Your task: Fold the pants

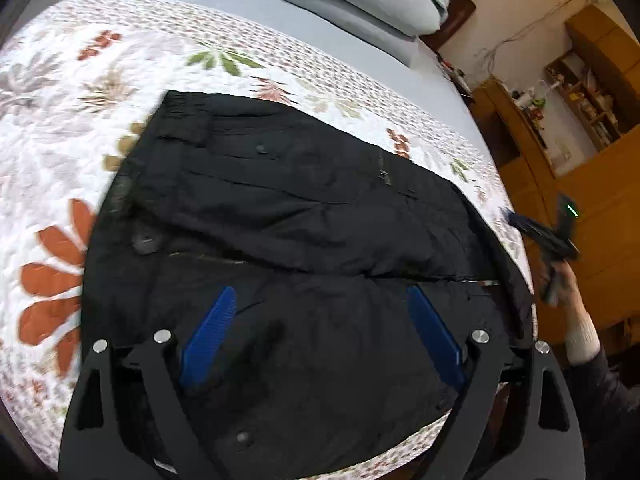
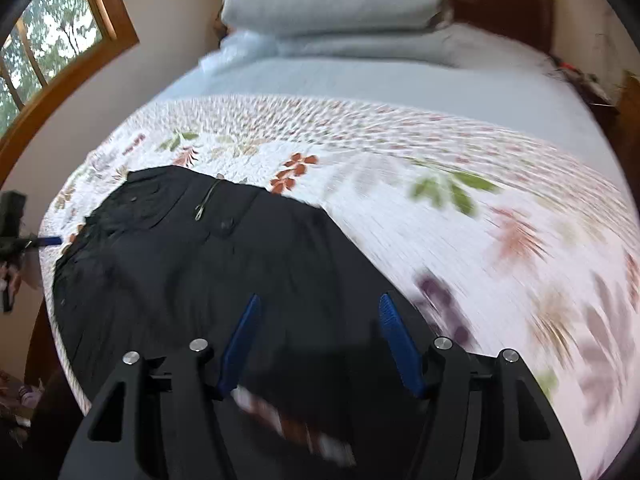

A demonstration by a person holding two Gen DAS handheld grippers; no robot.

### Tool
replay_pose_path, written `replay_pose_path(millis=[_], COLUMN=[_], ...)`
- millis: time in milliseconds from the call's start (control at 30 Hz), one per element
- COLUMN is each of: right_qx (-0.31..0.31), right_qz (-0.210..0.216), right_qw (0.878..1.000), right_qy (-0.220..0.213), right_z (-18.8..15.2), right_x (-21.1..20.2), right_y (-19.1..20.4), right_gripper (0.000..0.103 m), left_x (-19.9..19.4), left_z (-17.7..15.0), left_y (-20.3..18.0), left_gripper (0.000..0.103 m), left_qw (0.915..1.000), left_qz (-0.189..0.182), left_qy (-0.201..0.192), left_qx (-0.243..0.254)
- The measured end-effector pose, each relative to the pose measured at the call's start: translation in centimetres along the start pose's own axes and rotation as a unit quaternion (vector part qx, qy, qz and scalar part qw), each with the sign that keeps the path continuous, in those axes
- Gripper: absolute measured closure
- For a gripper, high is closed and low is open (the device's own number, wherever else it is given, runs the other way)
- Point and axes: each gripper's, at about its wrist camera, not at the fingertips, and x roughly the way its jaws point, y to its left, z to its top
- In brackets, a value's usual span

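Note:
Black pants (image 1: 280, 216) lie folded on a floral quilt (image 1: 60, 128) on a bed. My left gripper (image 1: 320, 296) is open above the near part of the pants, with nothing between its blue fingers (image 1: 212, 332). My right gripper (image 2: 318, 304) is open above the pants (image 2: 192, 264) near their right edge and holds nothing. The right gripper also shows in the left wrist view (image 1: 548, 236), off the right edge of the bed. The left gripper shows at the left edge of the right wrist view (image 2: 44, 241). The right wrist view is blurred.
Grey pillows (image 2: 336, 4) lie at the head of the bed on a pale blue sheet (image 2: 380, 80). Wooden shelves and a cabinet (image 1: 580, 92) stand to the right of the bed. A window (image 2: 44, 40) is on the left wall.

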Motion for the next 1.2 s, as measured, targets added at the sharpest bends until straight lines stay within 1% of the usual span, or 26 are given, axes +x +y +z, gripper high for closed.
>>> replay_pose_path(millis=[67,100,167,233,300,367,433,467,533,567,633,700,767,900,967,1033,1133,1200], right_qx=[-0.02,-0.026,-0.045,-0.057,-0.064,-0.065,-0.063,-0.06,-0.058,-0.067,-0.103,-0.112,-0.118,-0.148,-0.174,-0.197,-0.234,-0.257], right_qz=[-0.01,-0.014,-0.032,-0.037,-0.04,-0.037,-0.03,-0.022,0.005,0.001,-0.01,0.003,0.025,0.047,0.056,0.06,0.068,0.071], right_qw=[0.999,0.998,0.994,0.991,0.988,0.987,0.986,0.986,0.985,0.985,0.984,0.985,0.987,0.985,0.982,0.978,0.969,0.963], right_qy=[0.035,0.047,0.09,0.116,0.133,0.146,0.153,0.155,0.16,0.157,0.148,0.129,0.105,0.069,0.053,0.045,0.034,0.029], right_z=[3.0,3.6,5.3,5.4,5.2,5.3,5.1,4.9,4.8,4.8,4.5,4.3,3.8,2.6,1.3,0.2,-2.7,-4.9], right_x=[4.1,5.2,8.6,10.1,11.1,11.8,12.3,12.5,12.6,12.4,11.6,10.0,7.5,3.2,0.8,-0.5,-3.0,-4.3], right_y=[0.8,1.0,1.2,0.9,0.4,0.2,-0.1,-0.2,0.3,0.7,1.7,2.2,2.7,4.7,6.6,8.7,11.7,13.6], right_gripper=[0.039,0.039,0.039,0.039,0.039,0.039,0.04,0.044,0.072,0.074,0.091,0.096,0.097,0.098,0.098,0.098,0.098,0.098], left_x=[1.1,1.4,2.3,3.1,4.0,5.0,5.5,5.9,6.3,6.3,6.4,6.4,6.1,5.7,5.4,5.3,4.7,3.9], left_z=[0.3,0.3,0.4,0.5,0.7,1.0,1.2,1.3,1.3,1.3,1.2,1.1,0.9,0.6,0.4,0.3,-0.1,-0.4], left_y=[-0.4,-0.5,-0.6,-0.6,-0.3,0.0,0.2,0.2,0.2,0.1,-0.2,-0.5,-0.9,-1.4,-1.6,-1.7,-1.9,-2.3], left_gripper=[0.015,0.015,0.015,0.014,0.013,0.013,0.013,0.013,0.013,0.012,0.011,0.011,0.011,0.011,0.011,0.011,0.011,0.011], left_qw=[0.9999,0.9997,0.9992,0.9985,0.9974,0.995,0.9934,0.9923,0.9909,0.9905,0.9893,0.9875,0.9876,0.9881,0.9893,0.9906,0.9937,0.9963], left_qz=[-0.004,-0.005,0.002,0.013,0.03,0.067,0.083,0.093,0.106,0.108,0.112,0.123,0.12,0.119,0.117,0.111,0.098,0.079], left_qy=[0.013,0.018,0.032,0.047,0.06,0.07,0.073,0.074,0.076,0.077,0.082,0.082,0.081,0.078,0.07,0.066,0.046,0.029], left_qx=[0.009,0.013,0.022,0.025,0.025,0.028,0.033,0.036,0.035,0.036,0.044,0.056,0.061,0.059,0.053,0.047,0.03,0.019])
